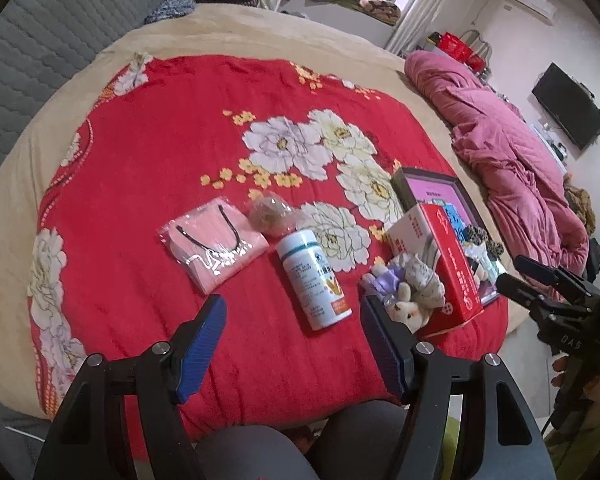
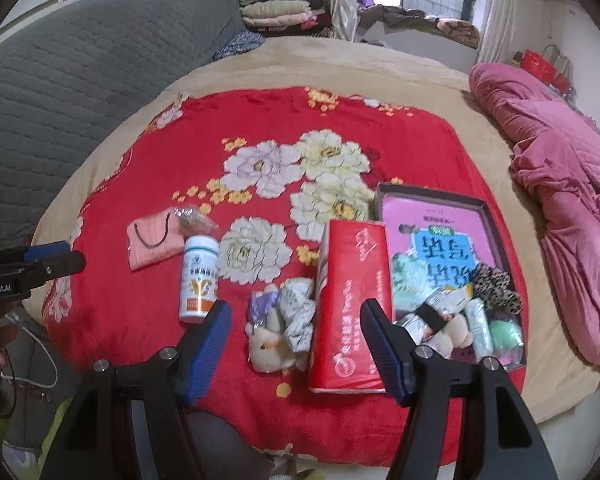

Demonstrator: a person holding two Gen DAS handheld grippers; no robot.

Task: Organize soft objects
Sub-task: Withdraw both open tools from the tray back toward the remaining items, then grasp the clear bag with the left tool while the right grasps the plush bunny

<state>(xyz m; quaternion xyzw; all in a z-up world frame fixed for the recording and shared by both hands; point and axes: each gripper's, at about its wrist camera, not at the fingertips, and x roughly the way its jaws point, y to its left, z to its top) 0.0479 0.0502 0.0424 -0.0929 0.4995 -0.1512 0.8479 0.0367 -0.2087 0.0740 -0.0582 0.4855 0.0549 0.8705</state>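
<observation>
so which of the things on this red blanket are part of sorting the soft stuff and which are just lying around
Belongs to the job:
- plush toy
- crumpled grey-white cloth
- pink bagged cloth
- tray already holding small items
- left gripper and right gripper, both open

Just lying about:
- white bottle
- red tissue box
- pink quilt

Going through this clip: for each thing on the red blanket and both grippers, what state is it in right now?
Left gripper: open, empty.
Right gripper: open, empty.
White plastic bottle: lying on its side, cap on.
Pink cloth in clear bag: flat, bagged.
Red tissue box: lying beside the tray.
Plush toy pile: loose on the blanket.
Dark shallow tray: open, holding a book and small items.
</observation>
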